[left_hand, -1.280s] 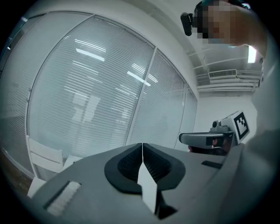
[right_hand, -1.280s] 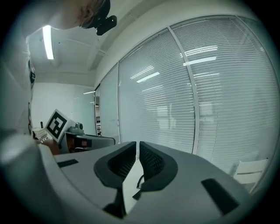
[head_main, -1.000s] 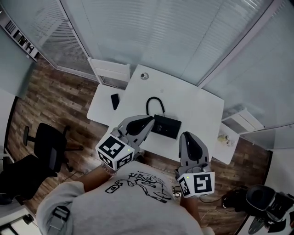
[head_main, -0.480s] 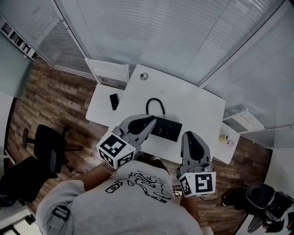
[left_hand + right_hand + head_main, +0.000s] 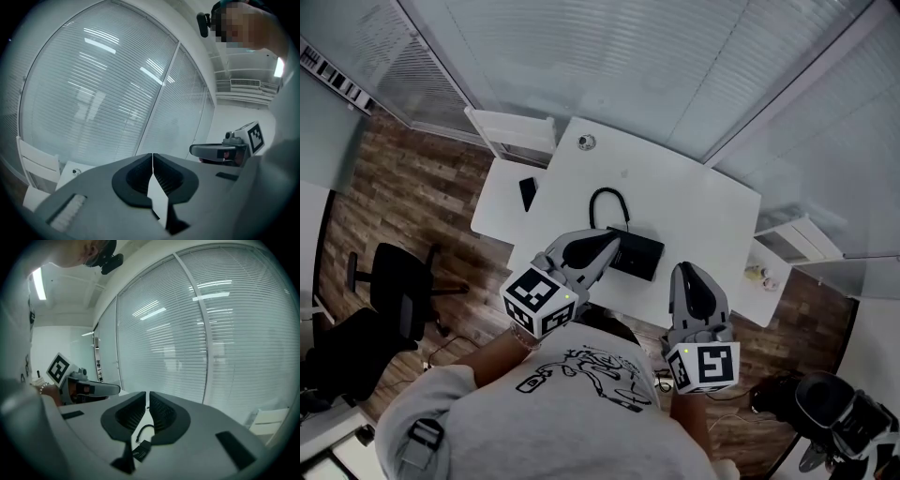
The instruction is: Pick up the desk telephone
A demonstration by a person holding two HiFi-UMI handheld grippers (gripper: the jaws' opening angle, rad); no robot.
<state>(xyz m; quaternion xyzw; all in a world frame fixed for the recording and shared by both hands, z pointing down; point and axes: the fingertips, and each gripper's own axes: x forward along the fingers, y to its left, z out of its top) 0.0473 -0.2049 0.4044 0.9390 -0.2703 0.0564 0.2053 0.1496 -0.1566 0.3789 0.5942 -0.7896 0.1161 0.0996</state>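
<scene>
Two grippers here: the left gripper [image 5: 607, 244] and the right gripper [image 5: 684, 274] both had their jaws pressed together, pinching nothing. One black desk telephone with a looped cord [image 5: 639, 255] sat on the white surface [image 5: 698, 211], just ahead, between them.

Both grippers [image 5: 605, 246] [image 5: 685, 278] closed, empty

The desk telephone [image 5: 636, 255] is partly covered at its nine o'clock edge by the left claw [image 5: 609, 244]. A round item [image 5: 586, 142] at the tabletop's [image 5: 694, 206] eleven o'clock corner is too small to identify (likewise the dark flat item [image 5: 527, 193] off its nine o'clock side). Between the right claw's [image 5: 147, 402] jaws, only a sliver of the telephone shows.
</scene>
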